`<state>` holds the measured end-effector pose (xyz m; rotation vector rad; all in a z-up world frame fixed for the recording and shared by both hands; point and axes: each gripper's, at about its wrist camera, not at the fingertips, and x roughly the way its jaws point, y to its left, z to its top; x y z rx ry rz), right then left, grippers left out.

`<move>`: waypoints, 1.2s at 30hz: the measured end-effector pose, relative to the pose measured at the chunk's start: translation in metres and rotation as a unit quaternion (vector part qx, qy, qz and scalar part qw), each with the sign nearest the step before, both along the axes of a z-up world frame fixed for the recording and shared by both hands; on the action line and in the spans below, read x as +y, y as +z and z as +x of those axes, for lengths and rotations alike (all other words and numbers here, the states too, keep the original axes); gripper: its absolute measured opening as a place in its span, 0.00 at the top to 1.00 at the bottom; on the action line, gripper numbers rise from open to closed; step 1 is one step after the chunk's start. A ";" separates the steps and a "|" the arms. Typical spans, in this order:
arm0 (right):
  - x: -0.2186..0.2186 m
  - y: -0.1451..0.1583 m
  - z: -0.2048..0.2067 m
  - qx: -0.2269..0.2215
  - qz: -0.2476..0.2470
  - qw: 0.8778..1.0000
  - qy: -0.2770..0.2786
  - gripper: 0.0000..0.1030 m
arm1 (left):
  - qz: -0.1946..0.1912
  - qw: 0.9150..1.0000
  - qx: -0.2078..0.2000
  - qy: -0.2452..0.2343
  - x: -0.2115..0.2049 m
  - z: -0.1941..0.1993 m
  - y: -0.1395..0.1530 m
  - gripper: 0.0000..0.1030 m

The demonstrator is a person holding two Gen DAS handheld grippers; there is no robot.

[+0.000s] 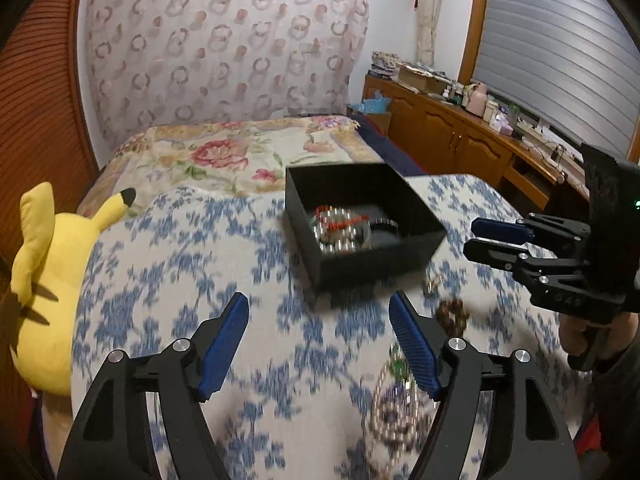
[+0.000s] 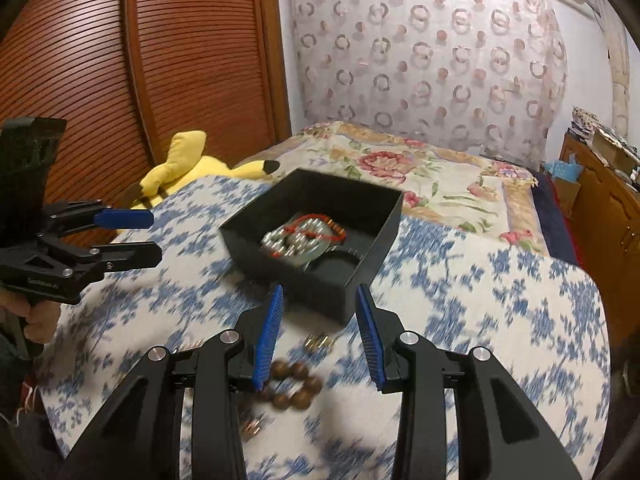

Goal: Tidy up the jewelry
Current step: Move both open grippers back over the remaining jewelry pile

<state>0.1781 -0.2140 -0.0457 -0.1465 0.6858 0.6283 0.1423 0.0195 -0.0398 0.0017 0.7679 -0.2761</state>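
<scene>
Here the brown bead bracelet [image 2: 294, 386] lies loose on the blue-flowered cloth [image 2: 500, 320] just short of the black box [image 2: 376, 256], directly under the right gripper [image 2: 320, 336], whose jaws gape empty, nearer than the equally empty, spread left gripper [image 1: 318, 344].

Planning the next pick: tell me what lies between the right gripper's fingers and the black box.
In the right wrist view, a small gold piece lies on the bedspread between the right gripper and the black box. The brown bead bracelet sits nearer, below the fingers.
</scene>
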 end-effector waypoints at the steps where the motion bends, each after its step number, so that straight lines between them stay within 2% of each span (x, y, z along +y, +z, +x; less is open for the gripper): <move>1: 0.000 -0.001 -0.005 0.001 0.000 1.000 0.001 0.61 | 0.002 1.000 0.002 -0.001 -0.001 -0.006 -0.002 0.32; 16: -0.003 -0.027 -0.070 0.022 -0.011 1.000 0.009 0.61 | 0.011 0.998 0.055 -0.011 0.002 -0.075 -0.050 0.32; 17: -0.003 -0.028 -0.074 0.022 -0.010 1.000 0.009 0.61 | 0.012 0.998 0.057 -0.014 0.001 -0.079 -0.051 0.34; 22: -0.009 -0.031 -0.083 0.027 -0.002 1.000 0.007 0.61 | 0.013 0.997 0.070 -0.032 -0.006 -0.085 -0.060 0.61; 24: -0.012 -0.032 -0.083 0.029 -0.001 1.000 0.005 0.61 | 0.020 0.997 0.069 -0.040 -0.013 -0.085 -0.062 0.66; 30: -0.014 -0.033 -0.082 0.032 0.000 0.999 0.002 0.61 | 0.048 0.996 0.059 -0.044 -0.027 -0.083 -0.062 0.69; 33: -0.013 -0.034 -0.083 0.032 -0.001 0.999 0.006 0.61 | 0.092 0.994 0.041 -0.052 -0.039 -0.084 -0.064 0.69; 36: -0.011 -0.036 -0.085 0.034 -0.003 0.999 0.008 0.61 | 0.094 0.993 0.043 -0.053 -0.041 -0.082 -0.063 0.69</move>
